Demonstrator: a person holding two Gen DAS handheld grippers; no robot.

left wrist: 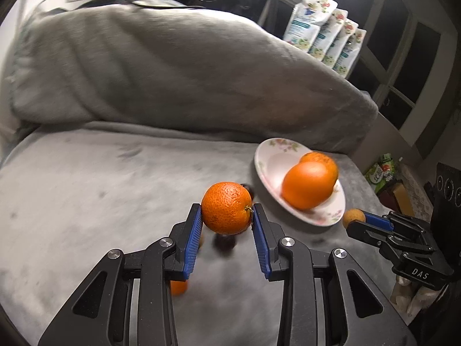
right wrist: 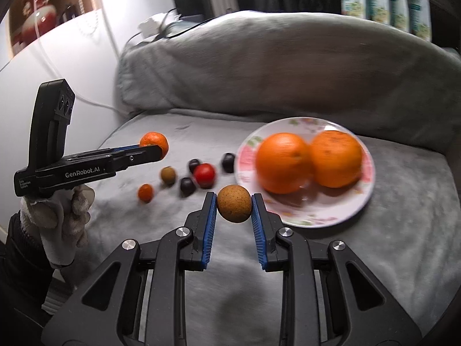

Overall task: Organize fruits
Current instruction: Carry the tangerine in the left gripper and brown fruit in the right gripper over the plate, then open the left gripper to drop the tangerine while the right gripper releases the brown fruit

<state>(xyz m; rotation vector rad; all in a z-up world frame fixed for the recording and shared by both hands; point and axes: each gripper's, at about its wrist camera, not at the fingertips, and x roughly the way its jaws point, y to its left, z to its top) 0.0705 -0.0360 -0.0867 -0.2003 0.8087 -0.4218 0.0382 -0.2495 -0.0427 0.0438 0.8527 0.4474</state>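
So I've got a gripper in each hand over the grey blanket [right wrist: 374,230], and the floral plate [right wrist: 367,193] is my reference point here.

My left gripper [left wrist: 227,216] is clamped on a mandarin [left wrist: 226,207], blue pads pressing both its sides, jaws only as wide as the fruit. It's held up off the blanket, just left of the plate in the left wrist view. From the right wrist camera that same gripper [right wrist: 161,148] sits well to the left of the plate, and my gloved left hand [right wrist: 63,216] is wrapped around the handle.

My right gripper [right wrist: 234,206] is pinched on a small brown round fruit [right wrist: 234,204], rough speckled skin, jaws nearly closed around it. It's right at the plate's near-left edge, lifted clear of the blanket. In the left wrist view that gripper [left wrist: 355,217] comes in from the right, just beside the plate's near rim.

On the plate: two big oranges [right wrist: 283,163] side by side, touching.

Left of the plate, loose on the blanket: a red cherry tomato [right wrist: 204,174], three dark fruits [right wrist: 227,162] around it, a greenish-brown round one [right wrist: 168,175] and a tiny orange one [right wrist: 145,192]. All apart from the plate; the dark one nearest it sits just beside the rim.

Behind the plate there's a big grey pillow [right wrist: 288,63].
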